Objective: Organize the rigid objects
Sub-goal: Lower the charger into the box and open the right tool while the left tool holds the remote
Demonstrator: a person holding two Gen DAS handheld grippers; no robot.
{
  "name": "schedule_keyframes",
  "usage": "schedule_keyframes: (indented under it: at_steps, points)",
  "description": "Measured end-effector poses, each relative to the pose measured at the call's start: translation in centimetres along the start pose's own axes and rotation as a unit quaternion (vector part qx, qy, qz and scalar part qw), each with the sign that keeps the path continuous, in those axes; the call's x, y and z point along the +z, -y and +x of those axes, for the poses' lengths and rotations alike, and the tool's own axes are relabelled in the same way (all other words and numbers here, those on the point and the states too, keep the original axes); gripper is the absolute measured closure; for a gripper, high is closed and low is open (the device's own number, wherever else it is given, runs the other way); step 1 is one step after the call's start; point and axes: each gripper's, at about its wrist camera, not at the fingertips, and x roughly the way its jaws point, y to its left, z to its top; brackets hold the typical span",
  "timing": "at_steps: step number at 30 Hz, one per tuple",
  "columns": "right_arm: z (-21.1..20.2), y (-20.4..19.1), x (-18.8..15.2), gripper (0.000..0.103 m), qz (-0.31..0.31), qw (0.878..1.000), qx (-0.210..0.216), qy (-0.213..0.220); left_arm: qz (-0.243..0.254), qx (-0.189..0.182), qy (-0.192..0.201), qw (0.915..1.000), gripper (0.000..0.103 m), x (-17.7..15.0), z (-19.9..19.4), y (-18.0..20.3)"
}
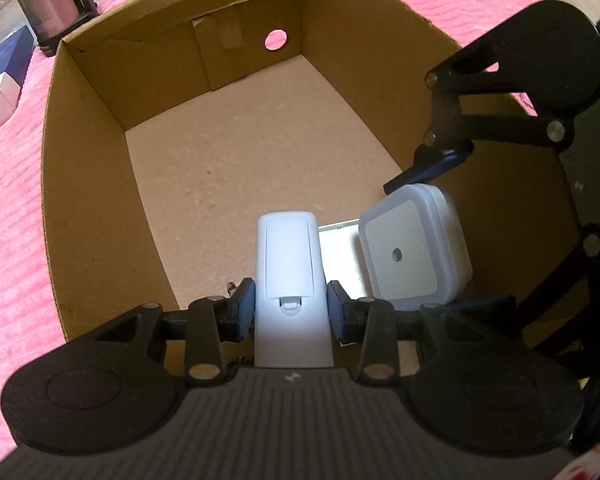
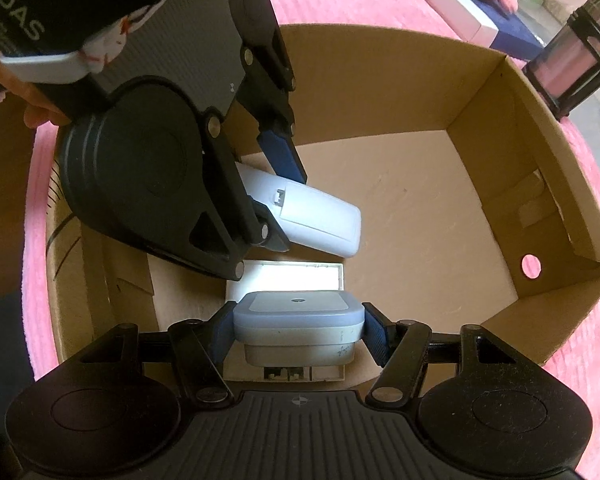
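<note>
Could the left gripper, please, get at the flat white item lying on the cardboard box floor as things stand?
Probably not: the left gripper is shut on a long white plastic remote-like device, and the square white night light in the right gripper hangs over the flat white item.

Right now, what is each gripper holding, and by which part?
The left gripper clamps the long white device across its sides near the latch end. The right gripper clamps the square white night light across opposite side edges.

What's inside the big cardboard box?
A flat white thing lies on the floor of the cardboard box. Two tools hold a white remote and a square white gadget over it, hiding part.
</note>
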Motion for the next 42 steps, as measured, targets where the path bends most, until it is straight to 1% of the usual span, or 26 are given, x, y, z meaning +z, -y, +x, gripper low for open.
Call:
schedule_keyframes:
  at_steps: [9, 19, 27, 29, 32, 35, 39, 42]
  points:
    - [0.8, 0.3, -0.1, 0.042, -0.003, 1.000, 0.006, -0.013, -0.001, -0.003, -0.011, 0.9999, 0.070, 0.7, 0.6, -0.1]
    - [1.4, 0.5, -0.1, 0.042, 0.003, 1.000, 0.001, -0.016, -0.015, -0.007, 0.004, 0.9999, 0.070, 0.5, 0.2, -0.8]
    - [0.7, 0.5, -0.3, 0.042, 0.010, 1.000, -0.005, -0.001, -0.018, -0.010, 0.021, 0.9996, 0.070, -0.2, -0.9, -1.3]
    - [0.0, 0.5, -0.3, 0.042, 0.013, 1.000, -0.008, 0.009, -0.024, -0.009, 0.034, 0.9991, 0.070, -0.5, -1.3, -1.3]
    - [-1.6, 0.3, -0.5, 0.042, 0.016, 0.999, -0.022, 0.035, -0.033, -0.008, 0.061, 0.9976, 0.070, -0.9, -2.8, -1.3]
    - [-4.0, 0.0, -0.9, 0.042, 0.032, 0.996, -0.042, 0.070, -0.045, -0.006, 0.101, 0.9939, 0.070, -1.5, -5.0, -1.1]
    - [-7.4, -0.8, -2.0, 0.042, 0.060, 0.989, -0.067, 0.118, -0.066, -0.003, 0.152, 0.9862, 0.070, -2.2, -8.2, -0.4]
    - [-10.1, -1.8, -3.3, 0.042, 0.097, 0.978, -0.090, 0.161, -0.083, -0.002, 0.192, 0.9779, 0.070, -2.8, -10.7, 0.5]
